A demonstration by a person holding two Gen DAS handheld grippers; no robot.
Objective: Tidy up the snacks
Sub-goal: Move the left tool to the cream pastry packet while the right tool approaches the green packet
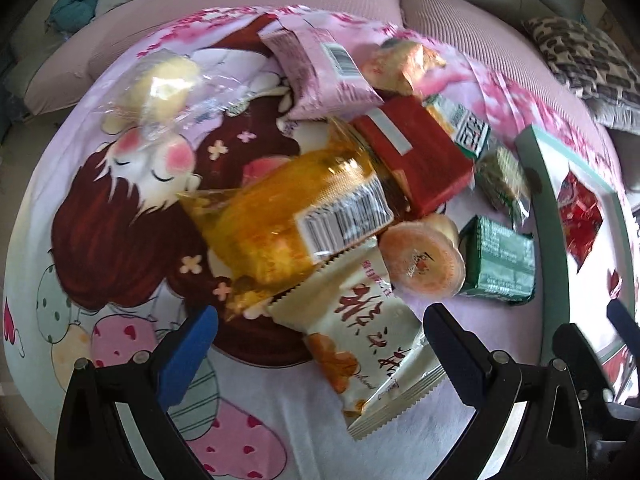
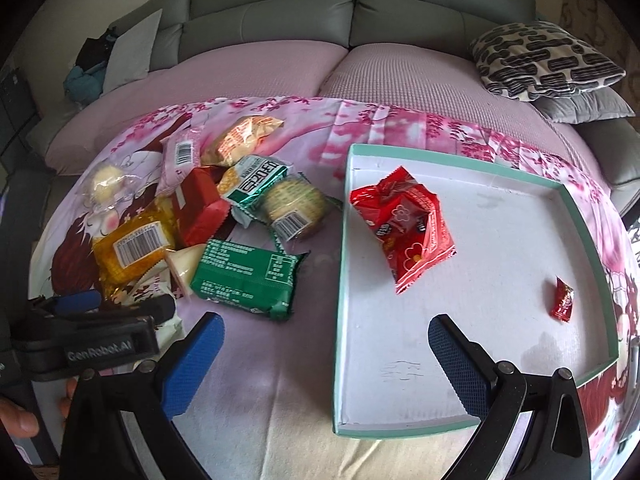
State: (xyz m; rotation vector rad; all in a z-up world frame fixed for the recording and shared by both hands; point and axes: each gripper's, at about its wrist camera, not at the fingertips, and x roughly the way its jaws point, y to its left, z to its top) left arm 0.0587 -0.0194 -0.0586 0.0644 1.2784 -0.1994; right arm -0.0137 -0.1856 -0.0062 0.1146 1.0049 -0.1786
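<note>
A pile of wrapped snacks lies on a cartoon-print cloth. In the left wrist view my left gripper (image 1: 320,340) is open, its jaws on either side of a white packet with red characters (image 1: 372,340); an orange packet (image 1: 288,216), a red box (image 1: 416,152) and a dark green packet (image 1: 500,260) lie beyond. In the right wrist view my right gripper (image 2: 324,360) is open and empty, above the near left wall of a mint-rimmed white tray (image 2: 340,280). The tray holds a big red packet (image 2: 408,224) and a small red candy (image 2: 562,298). The dark green packet (image 2: 248,276) lies left of it.
A grey sofa with pink seat covers (image 2: 260,76) sits behind the cloth. A patterned cushion (image 2: 544,62) rests at the right back, clothes (image 2: 86,76) at the left back. The left gripper's body (image 2: 92,340) shows at the right wrist view's lower left.
</note>
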